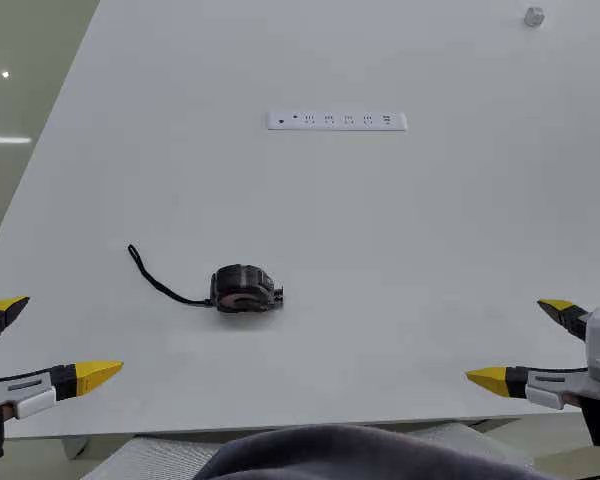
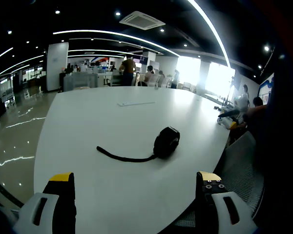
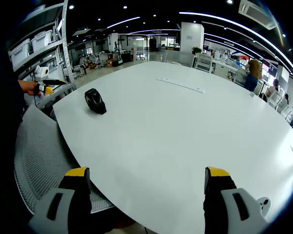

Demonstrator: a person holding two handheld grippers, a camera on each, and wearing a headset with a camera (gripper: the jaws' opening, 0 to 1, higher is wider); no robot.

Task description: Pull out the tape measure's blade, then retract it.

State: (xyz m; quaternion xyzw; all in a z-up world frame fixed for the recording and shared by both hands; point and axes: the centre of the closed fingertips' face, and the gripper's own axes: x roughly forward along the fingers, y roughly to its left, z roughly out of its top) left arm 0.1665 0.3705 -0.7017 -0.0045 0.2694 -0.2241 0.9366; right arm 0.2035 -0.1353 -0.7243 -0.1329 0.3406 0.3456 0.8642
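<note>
The left gripper (image 1: 65, 337) is hovering at the near left edge of the table (image 1: 410, 230). Its yellow-tipped fingers (image 1: 97, 374) are standing spread wide apart and are gripping nothing.

To the right of it, a thin black strap (image 1: 155, 278) is lying on the table. It is running from its far left end toward the near right, where it is joining the tape measure (image 1: 244, 288). The tape measure is resting on the table, left of centre and toward the near edge. It is lying between the two grippers, closer to the left one, well apart from both, and farther in on the table than any fingertip. In the left gripper view it is sitting ahead of the open fingers, slightly right of their midline. In the right gripper view it is sitting far ahead and off to the left.

A white power strip (image 1: 337, 121) is lying flat on the far part of the table, beyond the tape measure and to its right. A small round object (image 1: 533, 16) is sitting at the far right.

The right gripper (image 1: 508, 340) is hovering at the near right edge of the table. Its fingers (image 1: 492, 377) are also standing wide apart, and nothing is lying between them.
</note>
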